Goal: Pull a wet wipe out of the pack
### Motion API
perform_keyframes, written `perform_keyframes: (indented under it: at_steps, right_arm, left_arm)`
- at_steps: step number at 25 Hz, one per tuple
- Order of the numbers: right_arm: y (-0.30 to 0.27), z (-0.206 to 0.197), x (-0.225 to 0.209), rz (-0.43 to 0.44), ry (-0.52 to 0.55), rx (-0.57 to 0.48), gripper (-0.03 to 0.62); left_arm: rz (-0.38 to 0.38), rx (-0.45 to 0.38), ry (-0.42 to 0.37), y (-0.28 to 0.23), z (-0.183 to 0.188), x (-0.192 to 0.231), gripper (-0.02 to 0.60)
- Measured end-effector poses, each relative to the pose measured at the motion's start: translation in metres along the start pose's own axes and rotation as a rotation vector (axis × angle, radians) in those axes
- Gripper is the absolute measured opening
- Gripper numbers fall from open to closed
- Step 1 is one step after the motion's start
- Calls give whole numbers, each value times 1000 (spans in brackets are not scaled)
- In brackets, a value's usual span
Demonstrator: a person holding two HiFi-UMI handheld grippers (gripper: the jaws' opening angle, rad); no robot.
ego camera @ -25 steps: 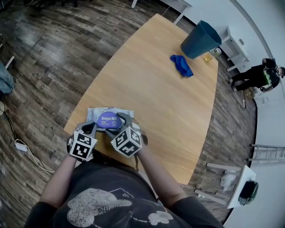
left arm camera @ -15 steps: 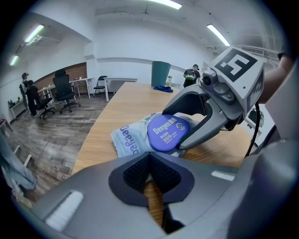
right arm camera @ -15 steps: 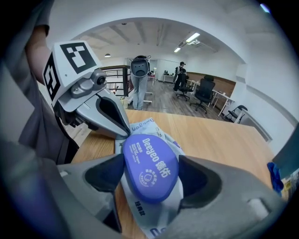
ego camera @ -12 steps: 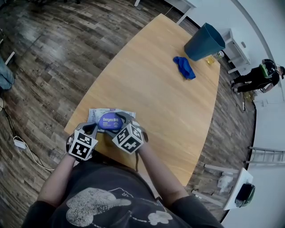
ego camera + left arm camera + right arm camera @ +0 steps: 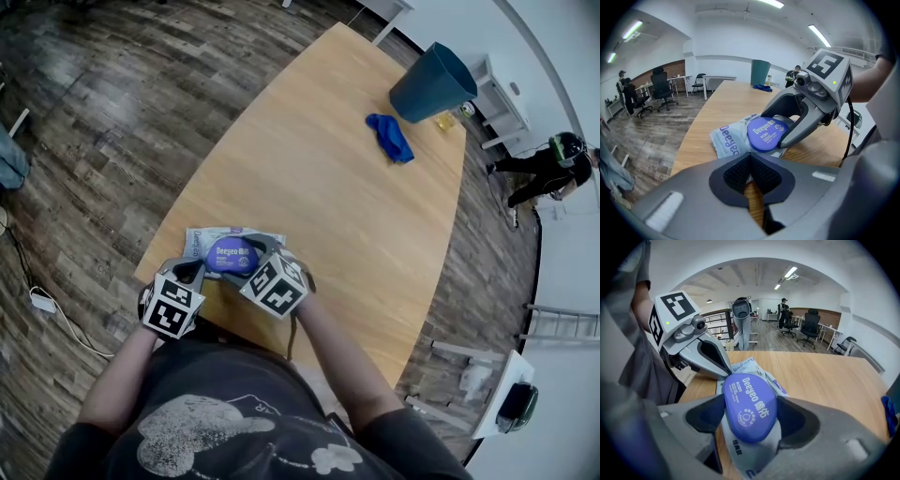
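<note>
One left gripper [image 5: 750, 161], jaws closed on nothing, one right gripper [image 5: 751, 414] clamping blue lid [image 5: 768, 134] of pack [image 5: 202, 242], lower left of frame.

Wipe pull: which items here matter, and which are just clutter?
In the job: wipe pack, its blue lid, right gripper clamped on the lid, left gripper shut and empty.
Lying about: blue cloth and bin at the table's far end, cable on the floor.
</note>
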State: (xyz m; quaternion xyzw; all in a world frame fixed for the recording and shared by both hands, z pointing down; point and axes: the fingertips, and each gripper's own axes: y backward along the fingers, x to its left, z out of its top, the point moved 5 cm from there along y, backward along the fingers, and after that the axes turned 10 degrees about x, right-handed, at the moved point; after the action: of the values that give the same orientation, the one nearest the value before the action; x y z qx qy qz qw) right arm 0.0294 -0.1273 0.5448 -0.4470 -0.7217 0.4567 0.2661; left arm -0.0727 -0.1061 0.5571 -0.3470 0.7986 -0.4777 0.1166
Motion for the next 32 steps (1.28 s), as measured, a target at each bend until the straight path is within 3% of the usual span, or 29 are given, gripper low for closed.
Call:
perform_keyframes:
  at_steps: [32]
  right_arm:
    - [7,3,-11,143,-95,3,321]
  left_arm:
    - [-22,13,6,0,4,1,17]
